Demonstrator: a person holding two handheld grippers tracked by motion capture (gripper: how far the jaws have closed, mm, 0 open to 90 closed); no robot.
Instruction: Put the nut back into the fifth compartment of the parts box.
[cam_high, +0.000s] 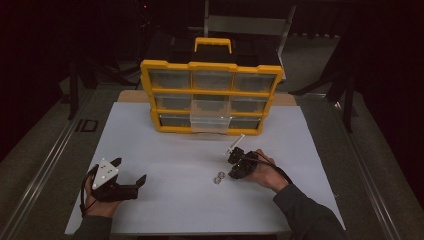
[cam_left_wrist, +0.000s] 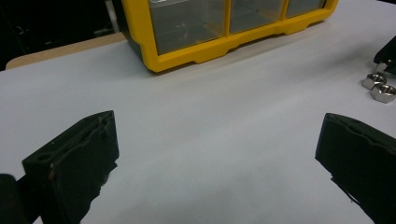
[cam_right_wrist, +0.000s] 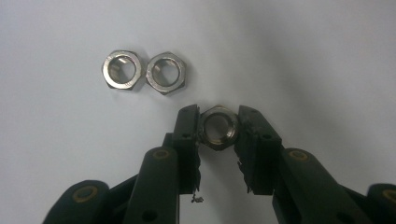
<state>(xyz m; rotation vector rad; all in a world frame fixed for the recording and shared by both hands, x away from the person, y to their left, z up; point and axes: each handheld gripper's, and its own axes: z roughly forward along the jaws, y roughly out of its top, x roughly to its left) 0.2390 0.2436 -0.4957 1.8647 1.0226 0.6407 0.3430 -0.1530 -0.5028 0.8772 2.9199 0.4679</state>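
Right gripper (cam_right_wrist: 218, 128) clamping hexagonal metal nut (cam_right_wrist: 218, 127), matte white tabletop (cam_right_wrist: 303, 56)

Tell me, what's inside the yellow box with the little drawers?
The yellow organizer has clear drawers. One middle drawer is pulled out and looks empty from above. In the left gripper view, a bottom drawer holds something faint. The other drawers are too dim to read.

Dim, perhaps slightly soft frames
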